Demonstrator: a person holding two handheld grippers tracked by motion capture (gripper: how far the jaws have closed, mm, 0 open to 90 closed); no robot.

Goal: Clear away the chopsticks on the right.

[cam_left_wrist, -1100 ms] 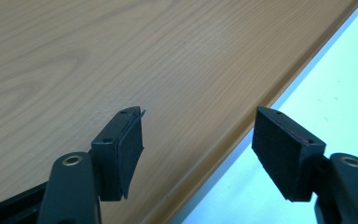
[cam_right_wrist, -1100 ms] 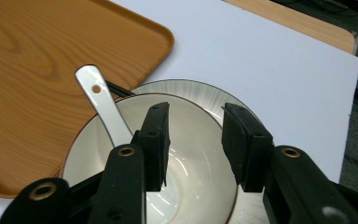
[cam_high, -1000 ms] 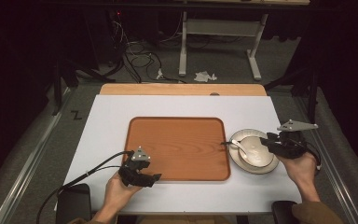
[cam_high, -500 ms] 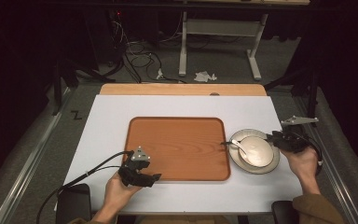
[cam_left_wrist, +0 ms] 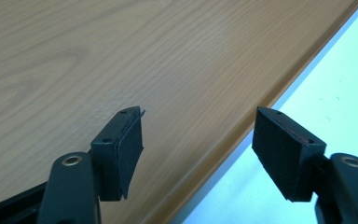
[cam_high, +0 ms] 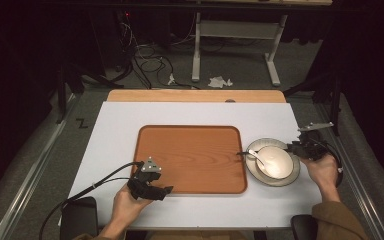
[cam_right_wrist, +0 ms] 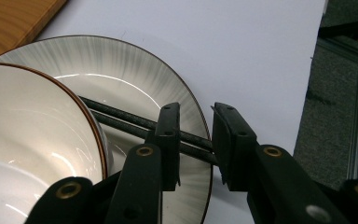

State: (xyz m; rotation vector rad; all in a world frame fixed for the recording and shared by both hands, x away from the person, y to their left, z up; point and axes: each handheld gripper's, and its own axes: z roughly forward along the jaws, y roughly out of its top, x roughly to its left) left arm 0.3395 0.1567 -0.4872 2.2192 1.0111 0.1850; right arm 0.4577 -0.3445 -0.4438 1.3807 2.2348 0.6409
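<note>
Chopsticks [cam_right_wrist: 135, 126] are what the right gripper [cam_right_wrist: 196, 140] is going for: its jaws have just been closing, and the two dark sticks now run between the pads at their near ends, though I can't tell if the pads actually bite yet, there looks to be a sliver of gap. Both sticks lie side by side across the rim of the grey plate [cam_right_wrist: 135, 65], tucked behind the white bowl [cam_right_wrist: 23, 140] that sits on it, to the right of the wooden tray [cam_high: 190, 157] on the worktop [cam_high: 115, 130]. My guess on handling: thin, stiff, light and pretty slick, so they'll want to roll or scissor apart; grabbing both together near the ends hanging over the rim seems the sane spot. Plate and bowl look like ceramic, so no knocking. A spoon [cam_high: 256, 157] rests in the bowl too. Left gripper [cam_left_wrist: 196, 144] is spread wide, holding nothing, hovering over the tray's near edge. Count: two chopsticks, one bowl, one plate, one spoon, one tray.
</note>
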